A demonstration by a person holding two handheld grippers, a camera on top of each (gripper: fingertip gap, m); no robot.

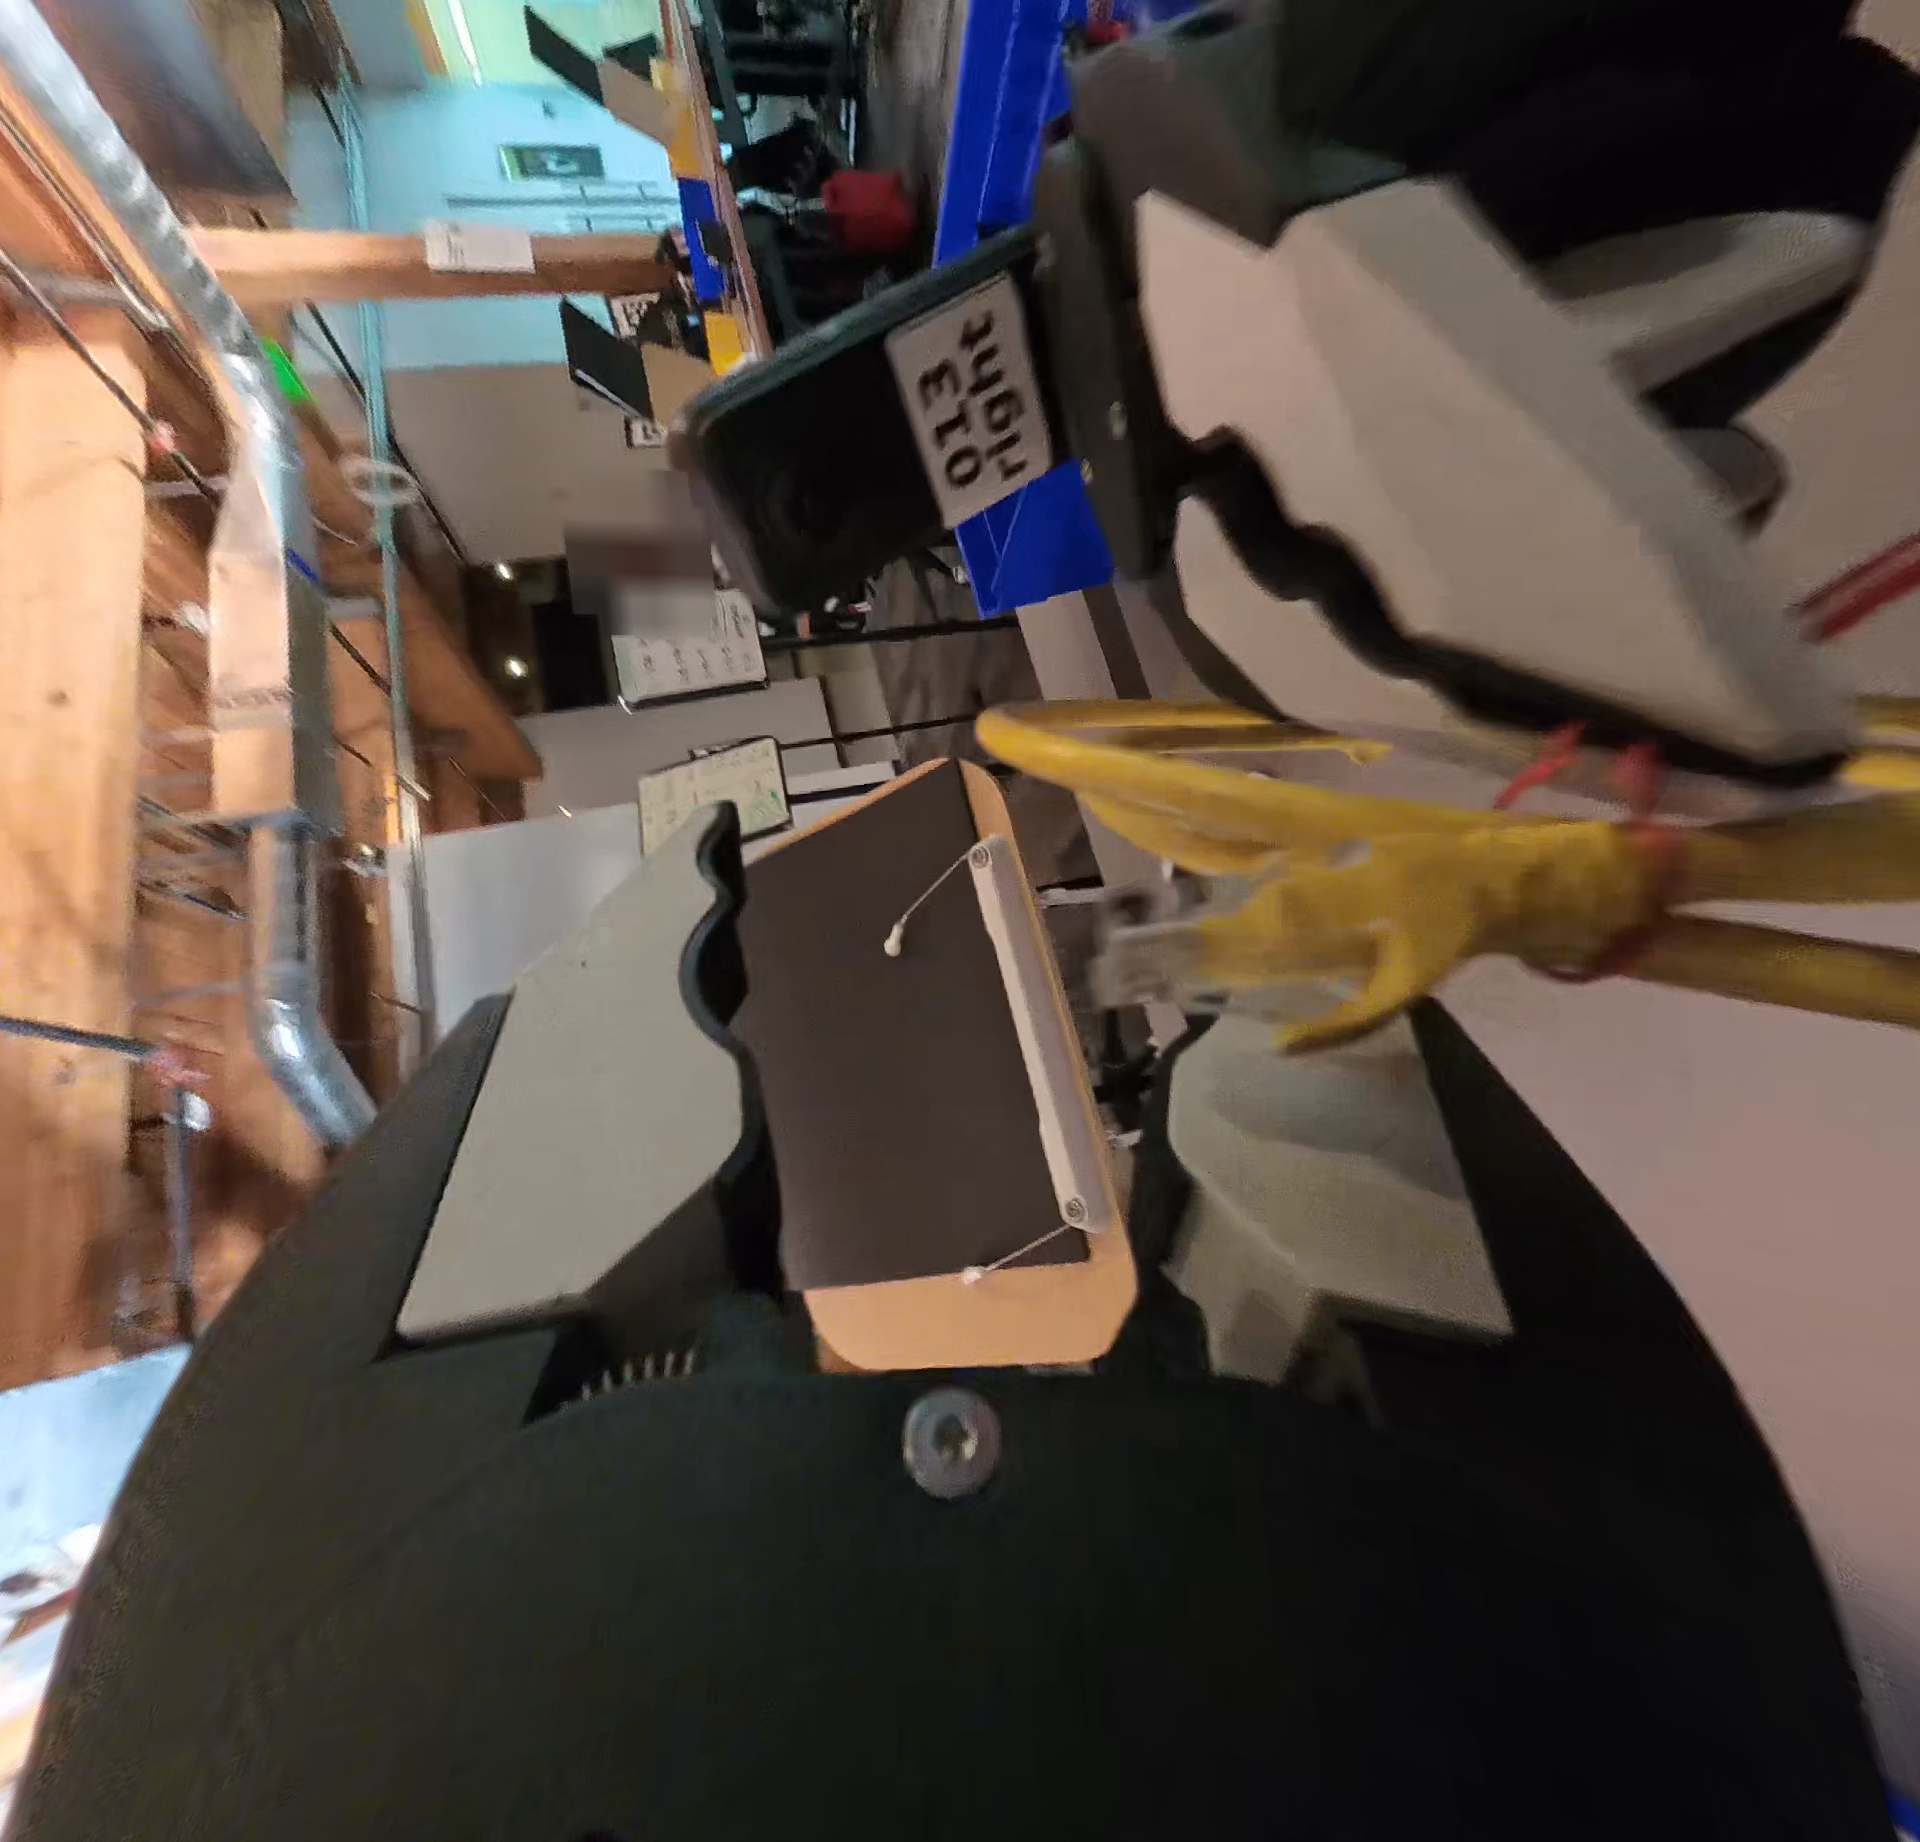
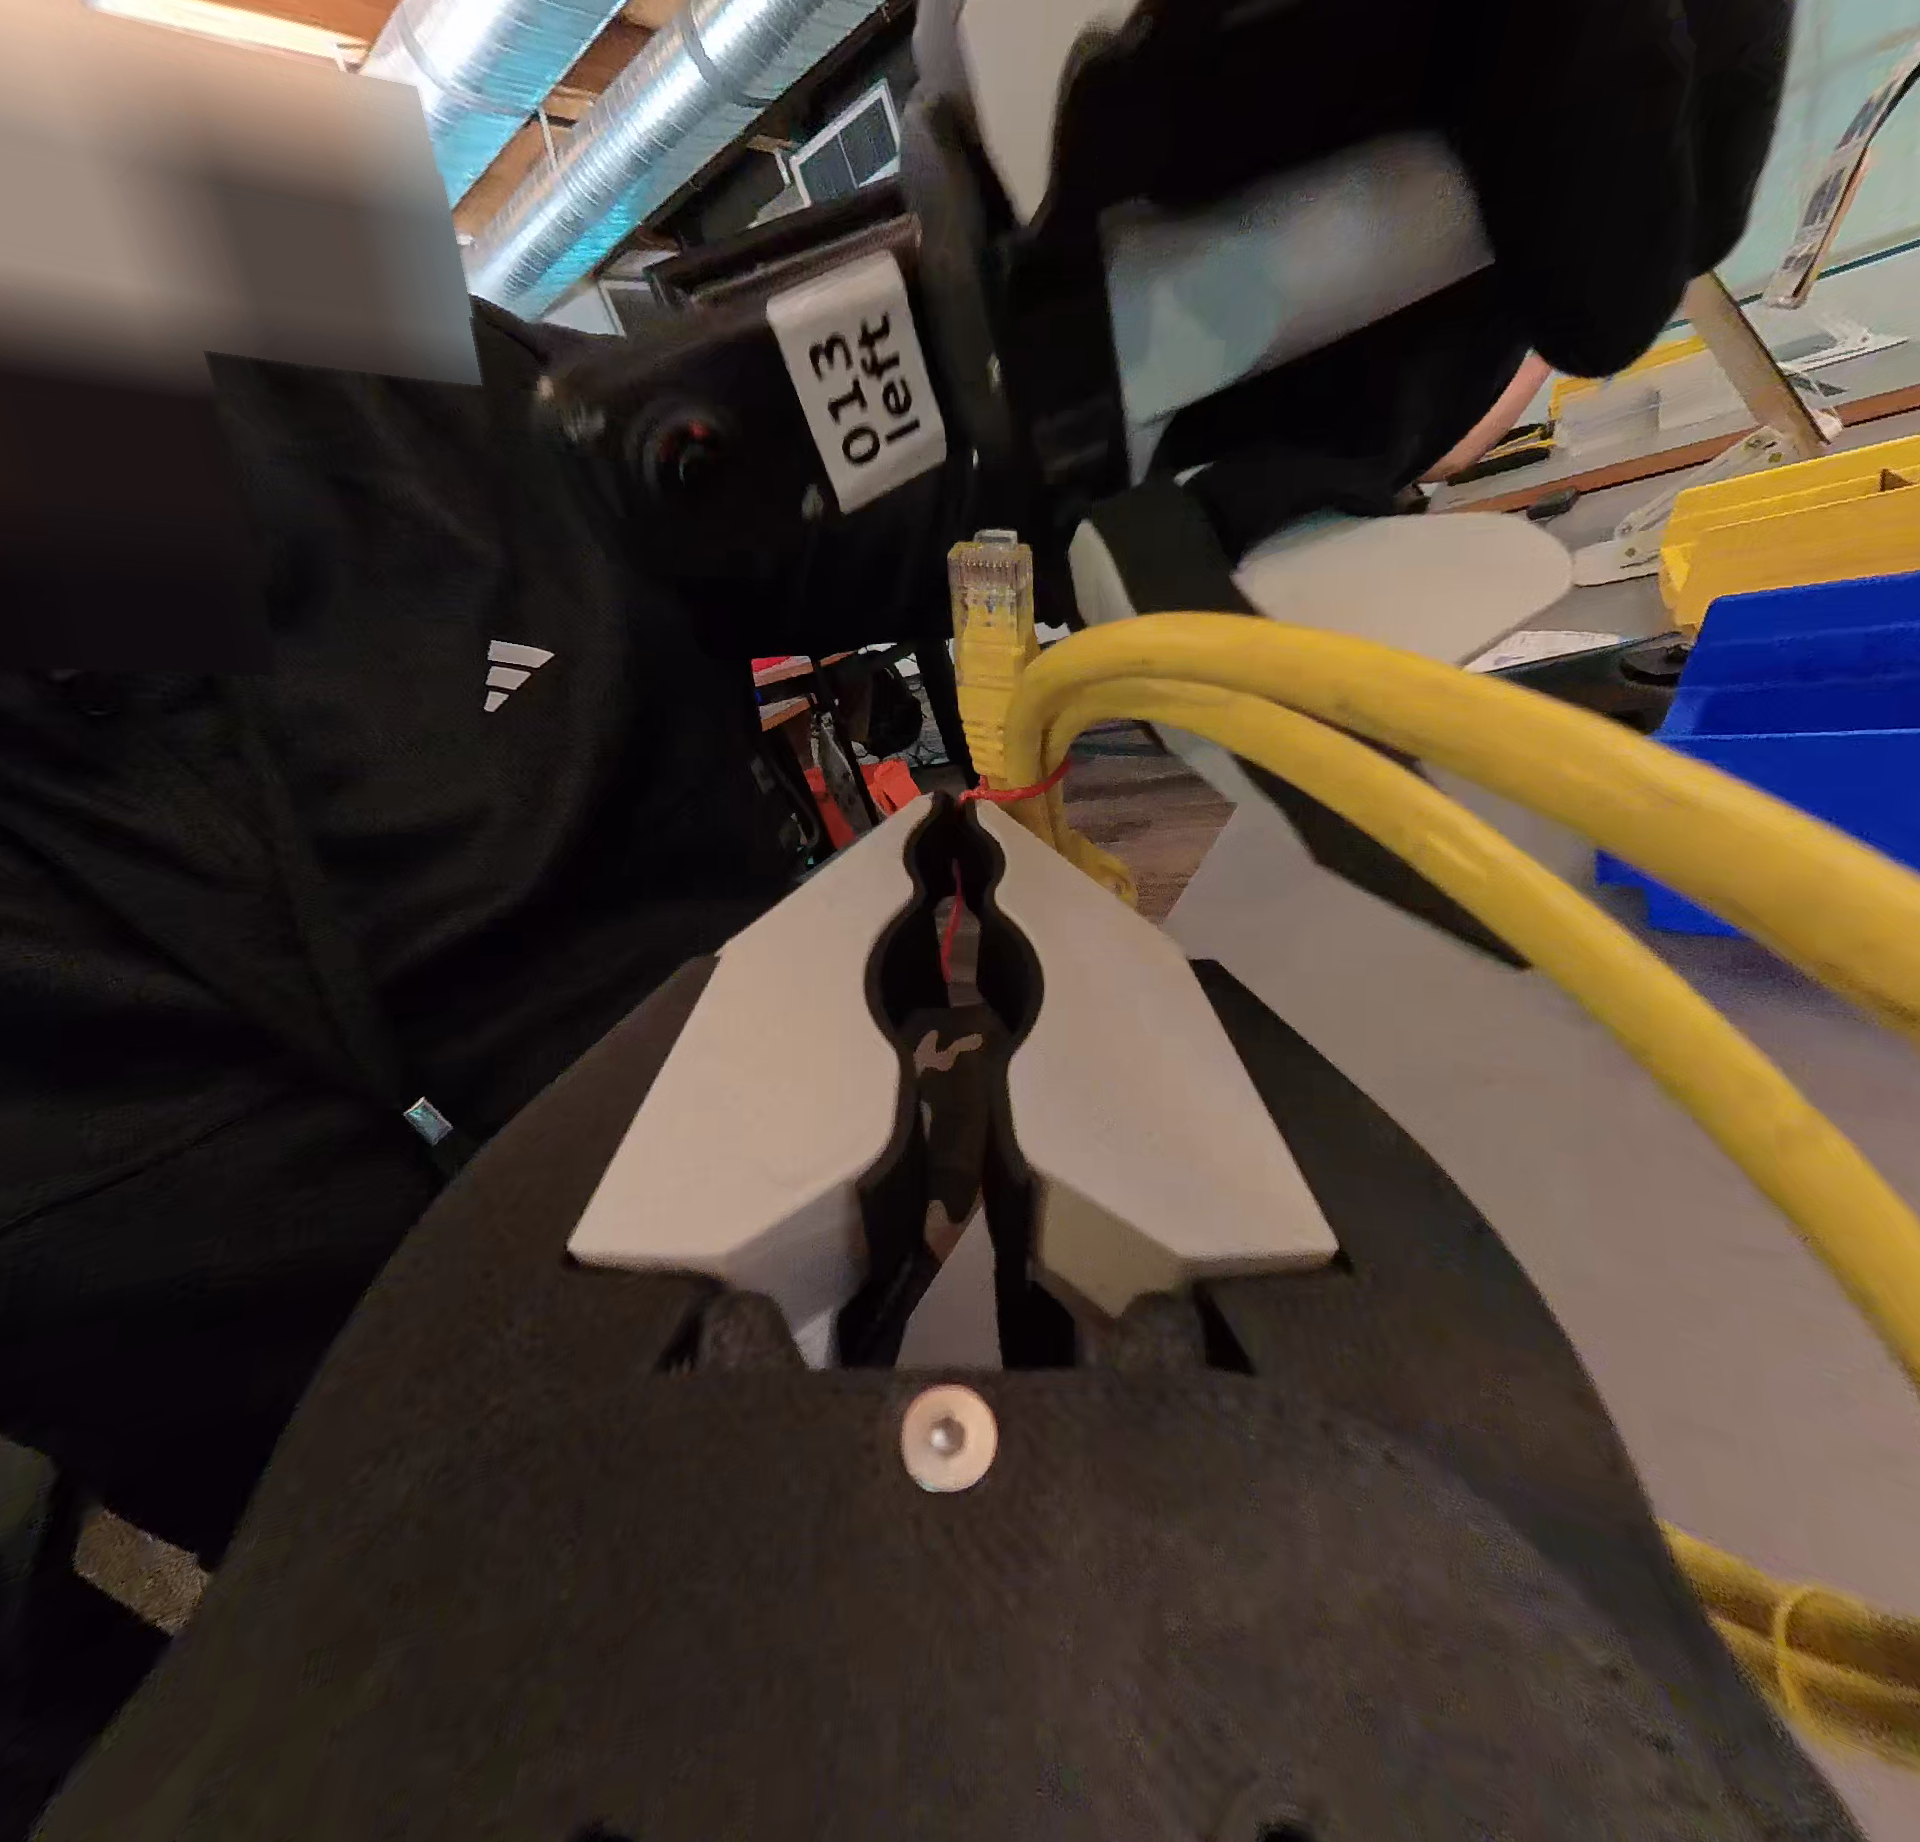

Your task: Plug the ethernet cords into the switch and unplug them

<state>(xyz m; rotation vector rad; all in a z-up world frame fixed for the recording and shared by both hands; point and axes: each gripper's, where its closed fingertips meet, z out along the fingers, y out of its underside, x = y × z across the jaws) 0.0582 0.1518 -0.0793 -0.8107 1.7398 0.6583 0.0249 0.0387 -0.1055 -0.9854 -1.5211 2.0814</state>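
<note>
A bundle of yellow ethernet cords [image 2: 1455,753] is bound by a red twist tie [image 2: 1013,790]. One clear plug [image 2: 992,587] points up from the bundle. My right gripper [image 2: 951,805] is shut on the loose end of the tie, whose red wire runs down between the fingers. In the left wrist view the right gripper [image 1: 1808,743] comes in from the upper right onto the tied bundle [image 1: 1455,909]. My left gripper [image 1: 987,940] is open wide, and the plugs [image 1: 1143,951] lie across its right fingertip. No switch shows in either view.
A tan-edged black panel [image 1: 904,1065] with a white strip shows between the left fingers, seemingly behind them. A person in a black jacket [image 2: 312,753] stands close on the left. A blue bin [image 2: 1808,670] and yellow bins [image 2: 1787,525] sit on the grey table [image 2: 1558,1117].
</note>
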